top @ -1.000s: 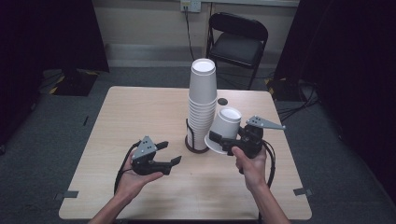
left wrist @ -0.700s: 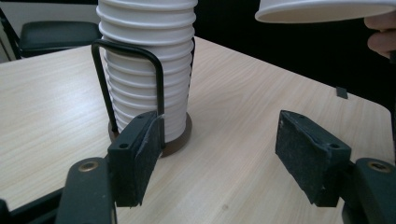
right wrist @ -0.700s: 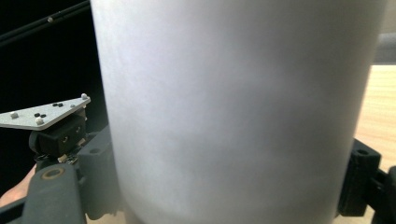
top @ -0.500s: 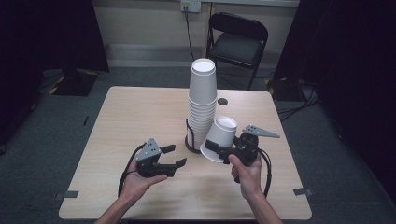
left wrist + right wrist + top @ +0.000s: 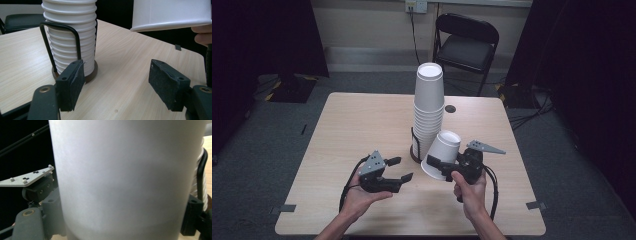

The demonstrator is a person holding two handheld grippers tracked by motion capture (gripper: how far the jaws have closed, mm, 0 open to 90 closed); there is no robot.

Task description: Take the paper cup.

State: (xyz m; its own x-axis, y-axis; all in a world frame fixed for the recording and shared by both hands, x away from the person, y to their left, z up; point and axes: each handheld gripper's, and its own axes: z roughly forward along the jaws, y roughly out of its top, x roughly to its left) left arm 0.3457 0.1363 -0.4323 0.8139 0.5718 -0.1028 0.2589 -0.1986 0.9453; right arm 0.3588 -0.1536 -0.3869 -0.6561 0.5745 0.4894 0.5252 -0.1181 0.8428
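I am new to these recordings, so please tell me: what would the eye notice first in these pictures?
First, the tall stack of white paper cups, upside down in a black wire holder near the table's middle. Next, the single white cup that the right gripper clamps, tilted, just right of the stack. The left gripper is open in front of the stack, holding nothing.

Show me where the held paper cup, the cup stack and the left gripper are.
held paper cup (image 5: 443,152), high view, on its side wall.
cup stack (image 5: 429,107), high view, on the stack's middle.
left gripper (image 5: 400,169), high view, between its open jaws.

Matt white paper cup (image 5: 443,153), pale wood-grain table (image 5: 362,125), black wire holder (image 5: 60,37)
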